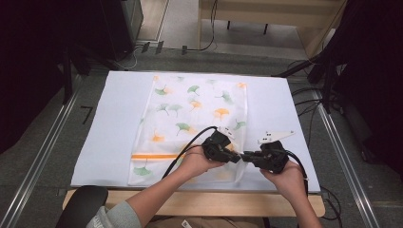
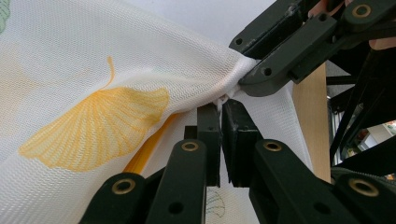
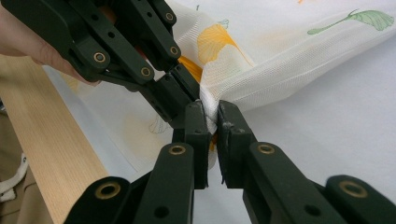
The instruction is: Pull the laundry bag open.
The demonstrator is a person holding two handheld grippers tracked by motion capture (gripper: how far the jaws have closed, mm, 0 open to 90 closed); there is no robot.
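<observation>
**Both grippers pinching one corner of the leaf-print cloth**

Cloth point(image 1: 190, 118): white mesh with ginkgo leaves and an orange stripe, spread flat on the white surface point(image 1: 109, 128), except its near right corner, lifted off the surface. Left gripper point(image 1: 236, 157): jaws clenched on that corner's bunched edge. Right gripper point(image 1: 247, 156): jaws likewise clenched on the same corner, touching tips with the left gripper. Wooden surface edge point(image 3: 51, 154) runs just beside the corner, on the person's side.

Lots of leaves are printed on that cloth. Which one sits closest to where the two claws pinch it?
The big orange ginkgo leaf on the cloth, just beside the pinch of the left gripper and right gripper; the green leaves lie farther up.
</observation>
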